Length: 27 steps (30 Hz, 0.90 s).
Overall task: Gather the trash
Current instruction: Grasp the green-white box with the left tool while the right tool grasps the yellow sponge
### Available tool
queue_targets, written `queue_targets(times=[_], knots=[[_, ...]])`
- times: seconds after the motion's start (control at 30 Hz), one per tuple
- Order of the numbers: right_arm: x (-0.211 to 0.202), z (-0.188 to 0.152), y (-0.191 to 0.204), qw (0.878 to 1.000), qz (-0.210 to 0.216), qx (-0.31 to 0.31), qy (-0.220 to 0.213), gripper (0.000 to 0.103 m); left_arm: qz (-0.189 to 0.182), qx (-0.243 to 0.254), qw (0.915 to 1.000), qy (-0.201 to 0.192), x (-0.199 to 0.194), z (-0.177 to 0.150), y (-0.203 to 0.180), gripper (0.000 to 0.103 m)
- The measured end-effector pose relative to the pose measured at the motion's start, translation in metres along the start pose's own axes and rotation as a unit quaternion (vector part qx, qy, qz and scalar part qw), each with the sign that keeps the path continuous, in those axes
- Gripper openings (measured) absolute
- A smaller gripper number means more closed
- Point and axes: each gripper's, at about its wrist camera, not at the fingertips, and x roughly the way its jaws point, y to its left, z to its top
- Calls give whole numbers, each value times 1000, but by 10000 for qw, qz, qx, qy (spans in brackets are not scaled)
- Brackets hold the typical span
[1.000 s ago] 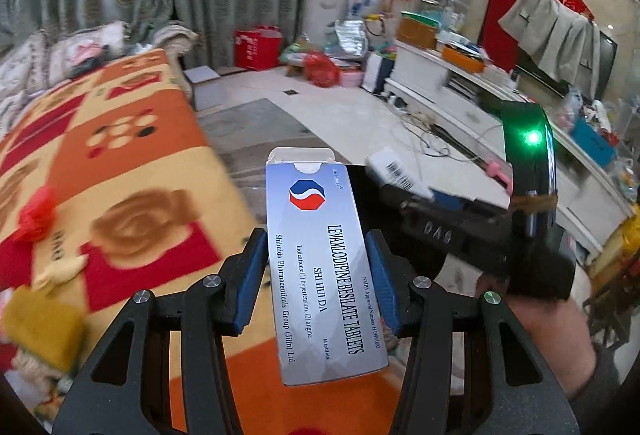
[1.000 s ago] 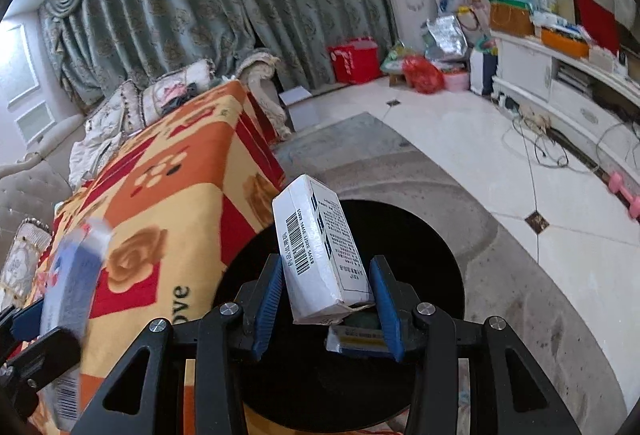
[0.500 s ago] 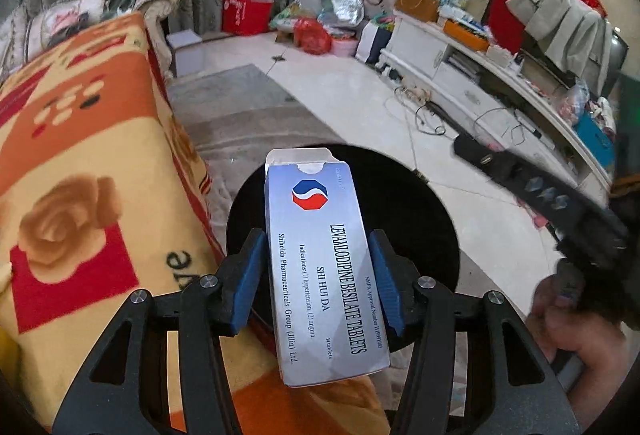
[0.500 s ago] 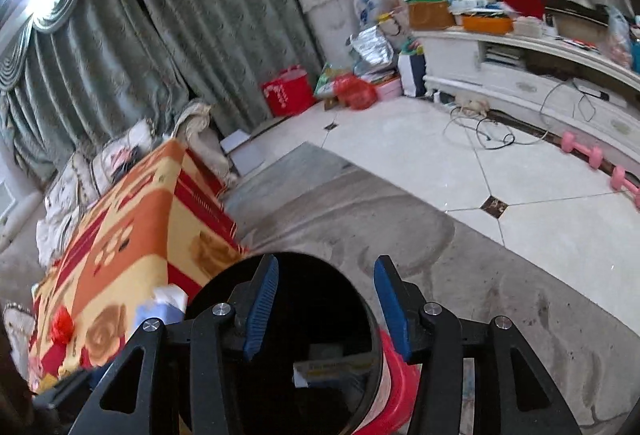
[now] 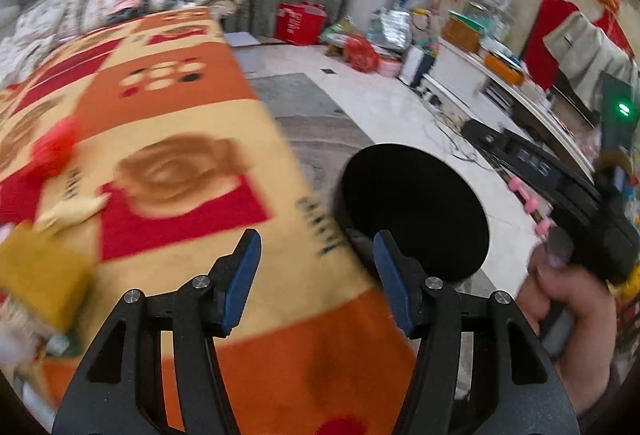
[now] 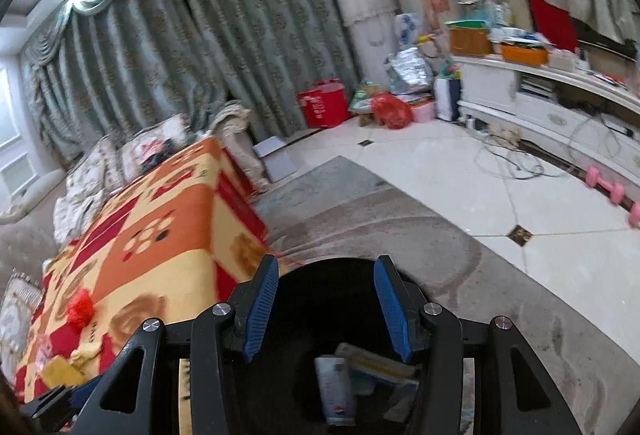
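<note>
My left gripper [image 5: 316, 275] is open and empty, over the edge of the orange patterned blanket [image 5: 168, 139]. The black trash bin [image 5: 416, 211] stands on the floor to its right. On the blanket lie a red crumpled piece [image 5: 54, 151], a pale scrap [image 5: 72, 213] and a yellow box [image 5: 40, 279]. My right gripper [image 6: 326, 309] is open and empty, right above the trash bin [image 6: 320, 355], where several medicine boxes [image 6: 360, 375] lie inside. It also shows at the right of the left wrist view [image 5: 560, 187], held by a hand.
A grey rug [image 6: 440, 243] lies under the bin on white tile floor [image 6: 480, 163]. Pink dumbbells [image 6: 612, 191], cables [image 6: 516, 159] and a white TV cabinet [image 6: 560, 115] stand right. A sofa with cushions [image 6: 120, 163], curtains and red bags [image 6: 324, 107] are at the back.
My left gripper let go of the silver tablet box and swung left over the blanket. My right gripper released its white box earlier and tilted up; more boxes now lie in the bin.
</note>
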Motion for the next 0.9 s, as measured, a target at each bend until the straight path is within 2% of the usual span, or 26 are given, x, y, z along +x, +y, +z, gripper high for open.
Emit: queue_targets(times=[0.1,0.23,0.3,0.37,0.43,0.5,0.6,0.73,0.83,0.9], knots=[[6,-10,34,9983,414,-362,190,48,301,-276,9991,-117,-37,-26,33,57],[14,-38,101,9828,1216,-1227,647,48,924,-889,9914,-273,-85,-67,89,58],[17,-57,131,9698,1647,-1539,930,48,1371,-1128,9833,-409,-109,-90,115,59],[19,-72,149,9571,2045,-1665,1198,48,1794,-1416,9724,-465,-125,-112,137,66],[21,-89,172,9401,2442,-1866,1473,49,2048,-1844,9601,-478,-134,-131,158,68],[22,-105,195,9259,2670,-2115,1631,49,1969,-2256,9533,-392,-132,-141,175,68],[23,-121,215,9170,2714,-2409,1657,49,1797,-2389,9542,-103,-115,-142,179,68],[21,-127,216,9152,2783,-2393,1661,49,1841,-2223,9574,-3,-96,-135,174,69],[25,-118,212,9186,2837,-2217,1630,49,2104,-2216,9521,81,-87,-129,174,69],[26,-115,212,9181,2879,-2180,1635,49,2150,-2198,9515,72,-88,-127,171,69]])
